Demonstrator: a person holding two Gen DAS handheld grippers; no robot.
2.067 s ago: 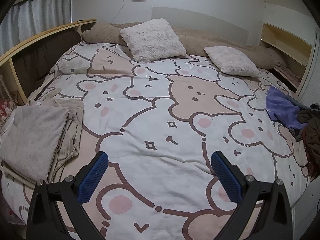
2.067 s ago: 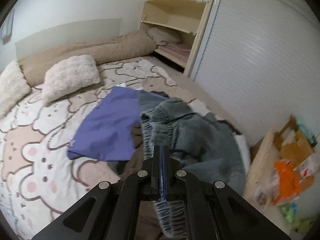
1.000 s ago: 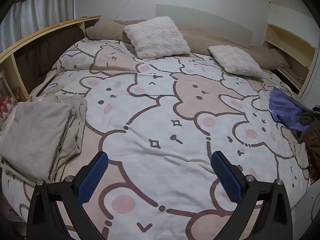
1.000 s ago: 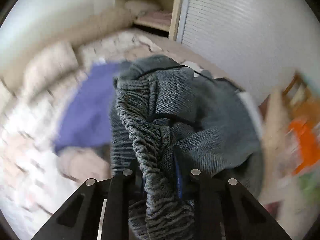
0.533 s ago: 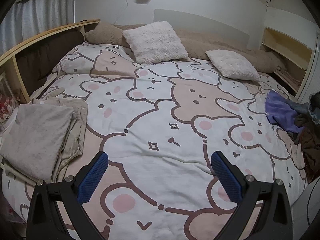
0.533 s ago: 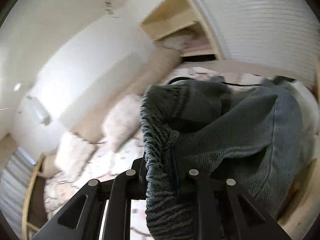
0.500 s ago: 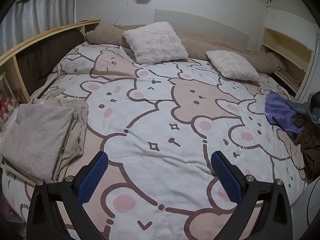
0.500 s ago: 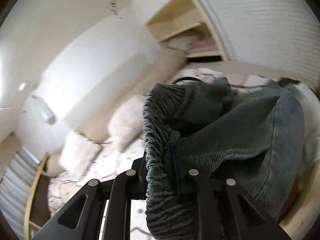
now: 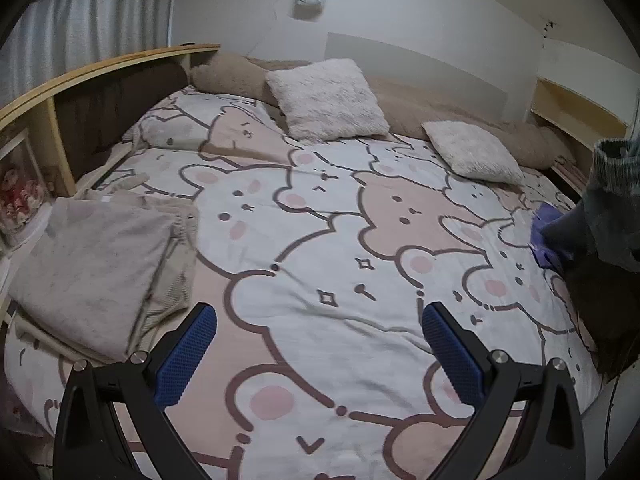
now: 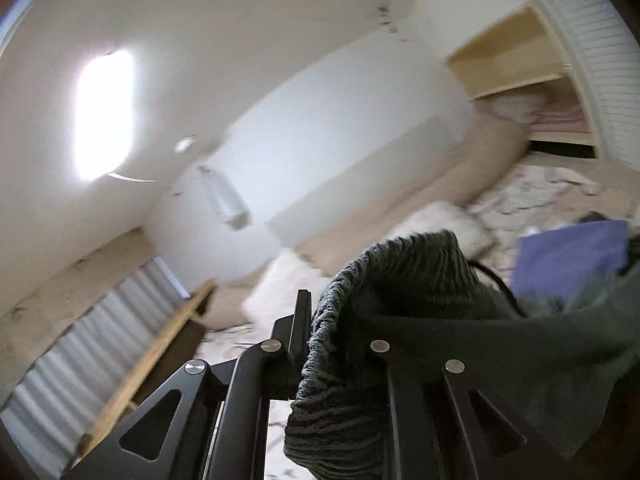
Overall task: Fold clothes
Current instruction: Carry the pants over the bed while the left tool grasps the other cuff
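My right gripper is shut on the ribbed hem of a grey-blue knit sweater and holds it up in the air, tilted toward the wall. The sweater also shows at the right edge of the left wrist view, lifted above the bed. My left gripper is open and empty, hovering over the bear-print duvet. A purple garment and a dark brown one lie at the bed's right side. The purple garment also shows in the right wrist view.
A stack of folded beige clothes lies at the bed's left side. Two fluffy white pillows and a long tan bolster sit at the head. A wooden headboard shelf stands left, shelves right.
My right gripper has lifted the sweater off the pile and swung up and left, so its view now tilts toward wall and ceiling. The sweater has come into the left view's right edge.
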